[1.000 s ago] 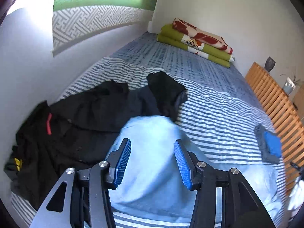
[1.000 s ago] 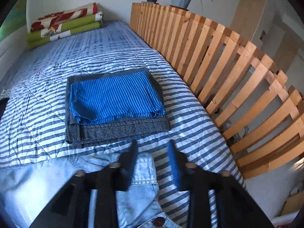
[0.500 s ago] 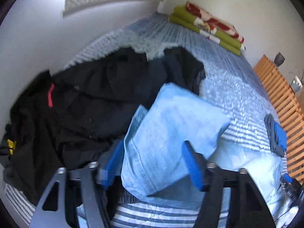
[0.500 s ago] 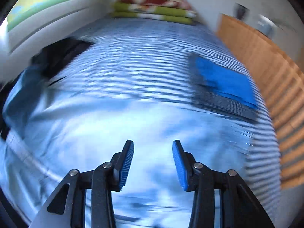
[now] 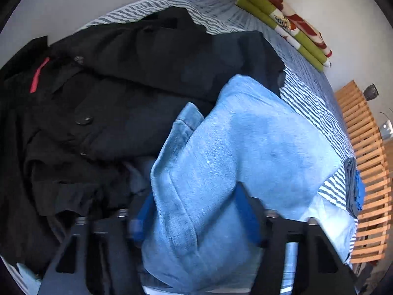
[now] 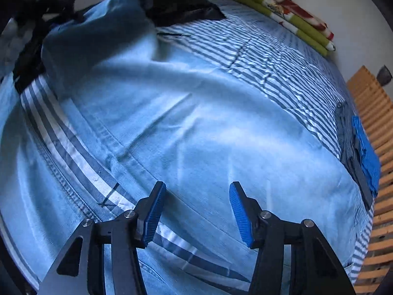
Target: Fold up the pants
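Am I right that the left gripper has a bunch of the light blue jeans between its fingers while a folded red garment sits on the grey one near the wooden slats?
Nearly. The left gripper does have the light blue jeans between its fingers, but the folded garment on top of the grey one by the wooden slats is blue, not red. The right wrist view shows it plainly.
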The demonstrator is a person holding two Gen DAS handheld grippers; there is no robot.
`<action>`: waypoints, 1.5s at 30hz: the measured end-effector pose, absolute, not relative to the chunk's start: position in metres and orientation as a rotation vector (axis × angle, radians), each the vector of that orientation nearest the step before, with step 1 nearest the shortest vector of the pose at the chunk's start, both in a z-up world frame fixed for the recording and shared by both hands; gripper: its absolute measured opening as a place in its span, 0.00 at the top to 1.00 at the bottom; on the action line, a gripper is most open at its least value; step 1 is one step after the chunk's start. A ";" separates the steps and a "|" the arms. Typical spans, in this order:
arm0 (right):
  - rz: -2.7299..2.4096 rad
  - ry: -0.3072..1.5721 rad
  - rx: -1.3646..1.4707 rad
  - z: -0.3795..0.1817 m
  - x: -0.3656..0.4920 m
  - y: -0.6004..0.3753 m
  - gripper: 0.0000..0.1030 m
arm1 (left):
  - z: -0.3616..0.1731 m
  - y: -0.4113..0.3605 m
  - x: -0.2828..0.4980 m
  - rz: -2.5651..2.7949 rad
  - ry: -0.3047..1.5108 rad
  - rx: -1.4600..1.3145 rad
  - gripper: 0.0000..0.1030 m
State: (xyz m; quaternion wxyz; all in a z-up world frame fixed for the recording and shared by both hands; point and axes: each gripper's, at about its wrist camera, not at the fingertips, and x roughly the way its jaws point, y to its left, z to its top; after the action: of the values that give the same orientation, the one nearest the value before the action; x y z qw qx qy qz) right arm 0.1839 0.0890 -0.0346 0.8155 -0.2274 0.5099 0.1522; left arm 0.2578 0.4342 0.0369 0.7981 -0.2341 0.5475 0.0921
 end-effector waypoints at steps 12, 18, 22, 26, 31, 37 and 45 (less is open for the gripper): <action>0.289 1.156 -0.527 -0.050 0.191 0.090 0.90 | 0.147 0.409 0.198 0.210 0.918 -0.364 0.92; 0.362 1.187 -0.468 -0.037 0.185 0.084 0.93 | 0.162 0.420 0.119 0.254 0.987 -0.278 0.30; 0.378 1.163 -0.368 -0.013 0.193 0.081 0.77 | 0.157 0.453 0.097 0.326 0.981 -0.250 0.30; 0.418 1.130 -0.268 0.011 0.203 0.091 0.66 | 0.150 0.486 0.103 0.365 0.962 -0.293 0.30; 0.457 1.095 -0.328 0.013 0.200 0.130 0.61 | 0.113 0.545 0.141 0.336 1.015 -0.453 0.30; 0.455 1.128 -0.300 0.003 0.214 0.144 0.61 | 0.070 0.569 0.188 0.306 1.091 -0.579 0.25; 0.413 1.195 -0.252 -0.009 0.230 0.110 0.61 | 0.079 0.548 0.200 0.285 1.016 -0.476 0.92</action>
State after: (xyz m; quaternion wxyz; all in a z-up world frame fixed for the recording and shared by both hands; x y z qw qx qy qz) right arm 0.2299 0.1103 -0.0095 0.7992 -0.1174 0.5572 0.1926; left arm 0.1996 0.5477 0.0788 0.8372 -0.2251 0.4799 0.1346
